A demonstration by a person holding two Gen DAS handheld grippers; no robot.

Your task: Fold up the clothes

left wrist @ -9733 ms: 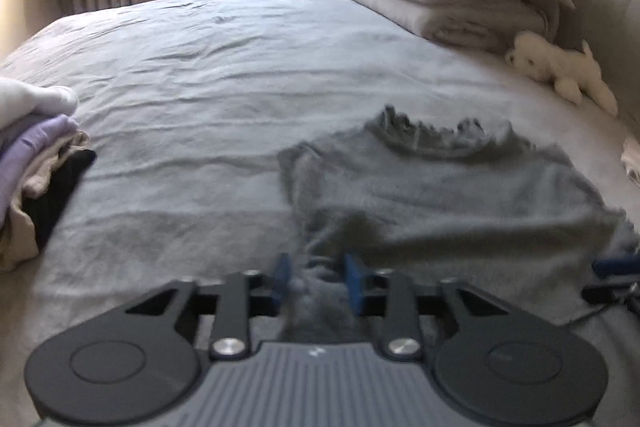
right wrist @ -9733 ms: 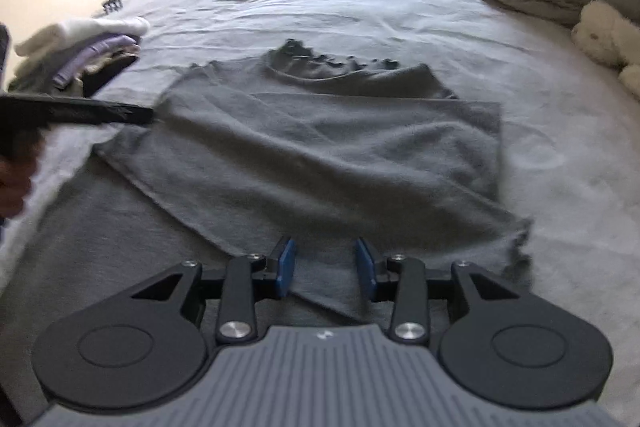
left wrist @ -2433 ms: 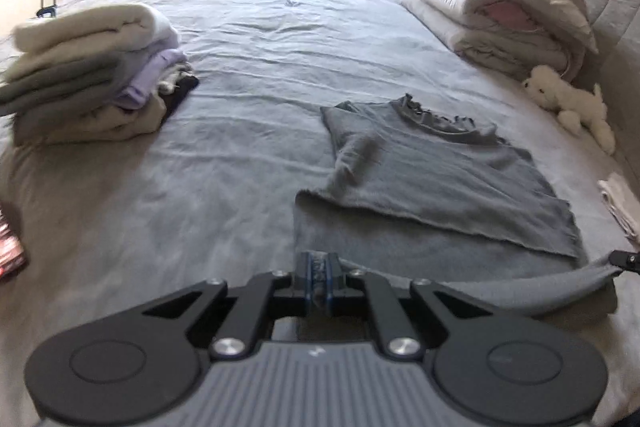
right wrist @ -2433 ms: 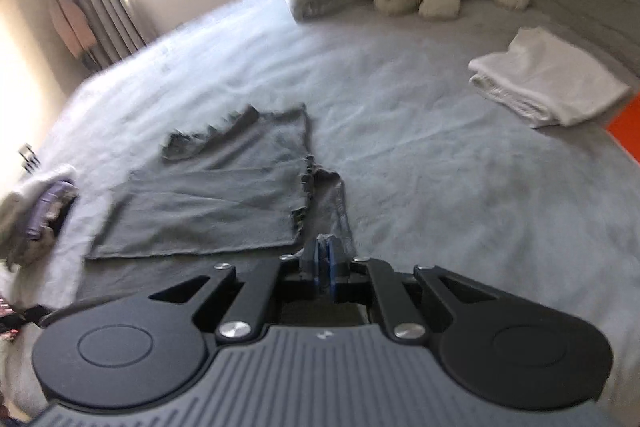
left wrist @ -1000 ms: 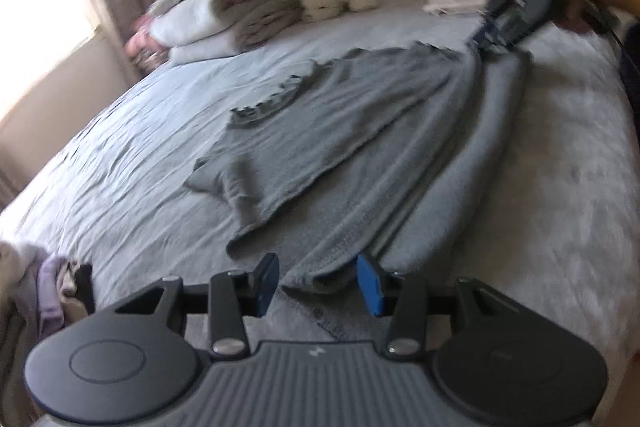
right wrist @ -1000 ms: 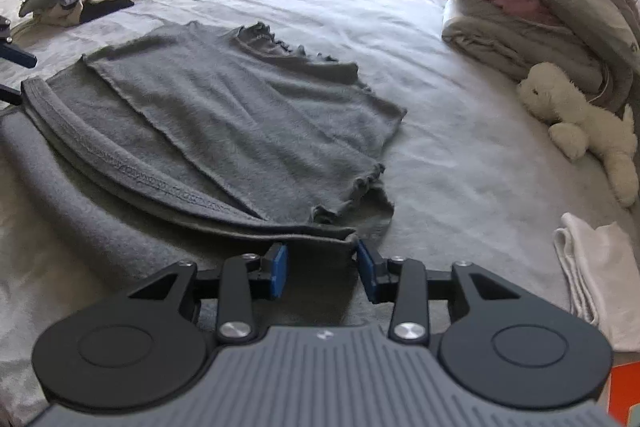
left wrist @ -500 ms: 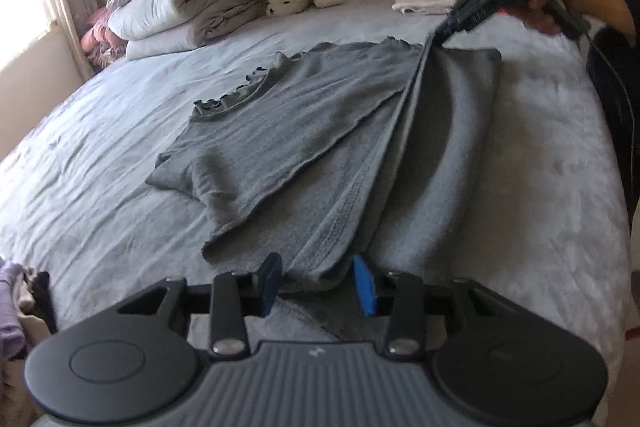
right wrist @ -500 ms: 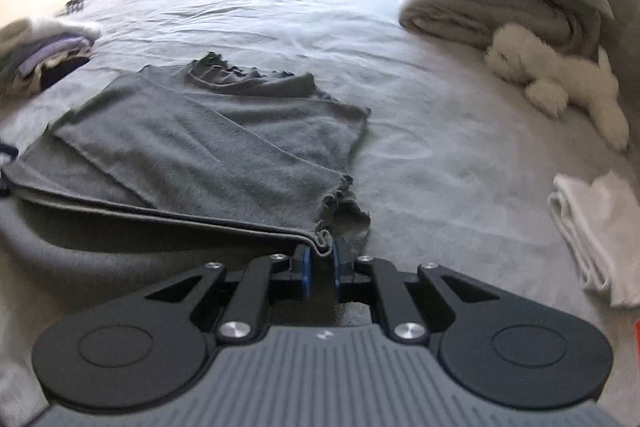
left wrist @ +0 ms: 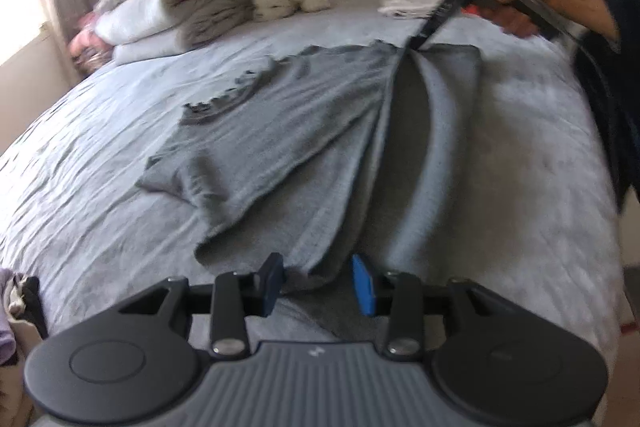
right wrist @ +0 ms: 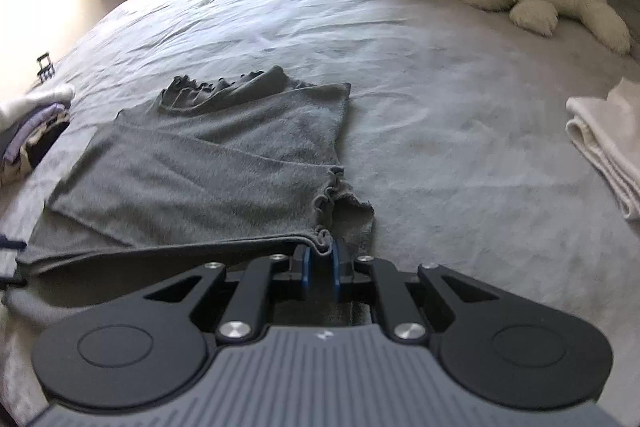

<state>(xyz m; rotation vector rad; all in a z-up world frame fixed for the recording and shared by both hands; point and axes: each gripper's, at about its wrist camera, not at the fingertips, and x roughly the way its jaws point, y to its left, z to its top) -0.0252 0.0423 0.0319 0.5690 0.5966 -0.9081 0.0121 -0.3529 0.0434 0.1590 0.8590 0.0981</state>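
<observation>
Two claws share one hem: the right claw (right wrist: 319, 259) is clamped on the grey top's (right wrist: 208, 163) lower-centre corner, the left claw (left wrist: 318, 283) gapes around the opposite corner, the hem stretched taut between them across the bed (right wrist: 440, 107)

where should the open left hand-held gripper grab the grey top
Probably the doubled hem corner of the grey top lying between the left hand-held gripper, coming in low from the near edge. The right hand-held gripper already pinches the opposite corner.
</observation>
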